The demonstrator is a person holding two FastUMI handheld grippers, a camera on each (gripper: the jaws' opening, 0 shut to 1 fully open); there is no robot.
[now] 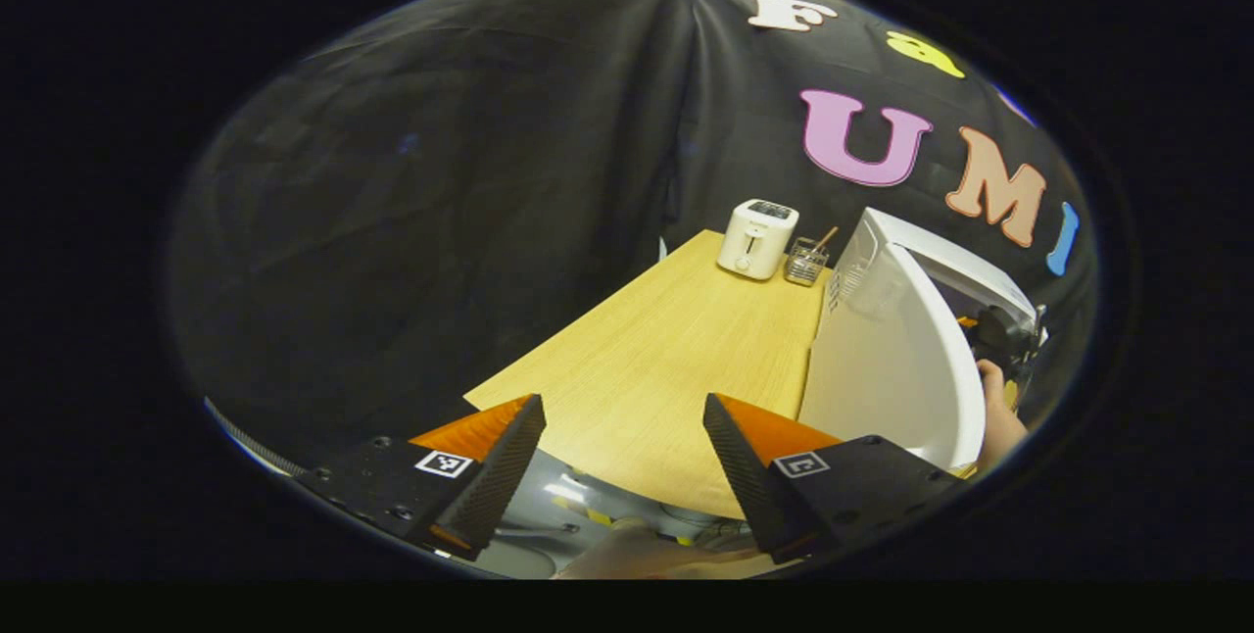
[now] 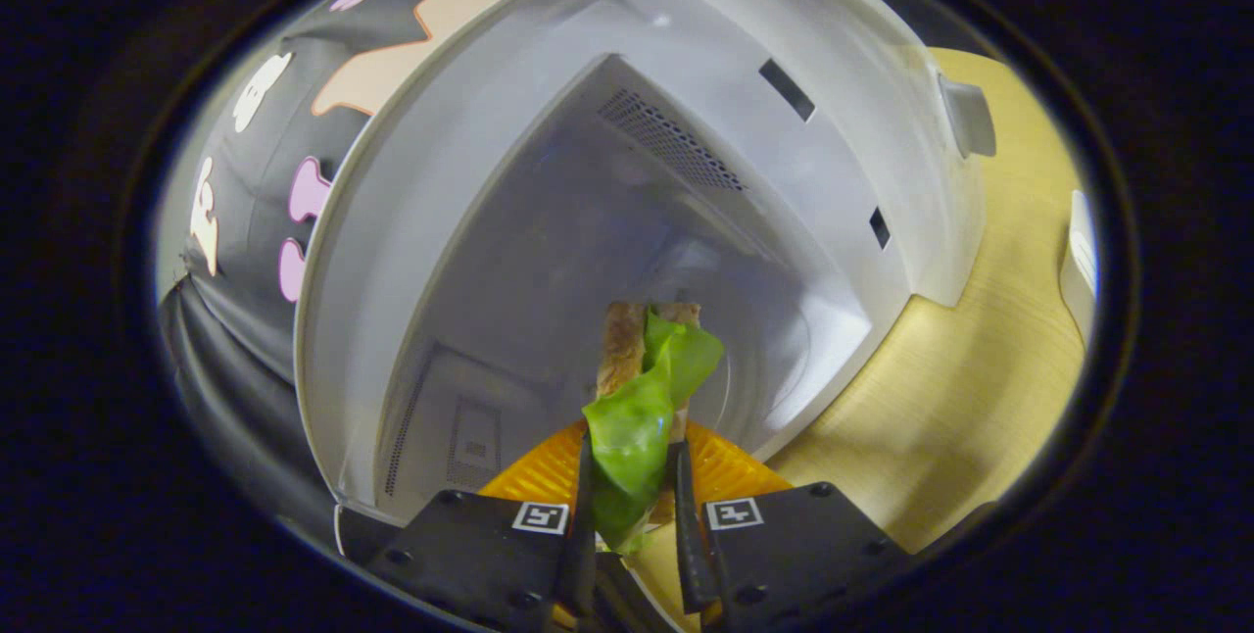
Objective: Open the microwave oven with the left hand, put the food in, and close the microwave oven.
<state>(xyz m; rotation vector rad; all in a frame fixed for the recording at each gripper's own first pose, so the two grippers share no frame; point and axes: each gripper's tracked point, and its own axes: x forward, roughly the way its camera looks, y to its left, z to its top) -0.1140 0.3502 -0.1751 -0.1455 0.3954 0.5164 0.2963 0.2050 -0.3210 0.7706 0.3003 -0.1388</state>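
Note:
The white microwave point(image 2: 470, 172) stands open, its bare cavity straight ahead in the right gripper view. My right gripper point(image 2: 632, 447) is shut on a sandwich point(image 2: 637, 388) with green lettuce hanging out, held upright at the cavity's mouth. In the left gripper view the microwave door point(image 1: 882, 368) is swung open at the right, and behind it a hand point(image 1: 994, 408) holds the right gripper point(image 1: 999, 334) at the oven's opening. My left gripper point(image 1: 622, 408) is open with nothing between its fingers, above the table's near edge and left of the door.
The wooden table point(image 1: 666, 349) runs back to the black cloth wall. A white toaster point(image 1: 756, 239) and a small clear holder with sticks point(image 1: 806, 261) stand at its far end. A white object point(image 2: 1078, 261) shows at the right edge of the right gripper view.

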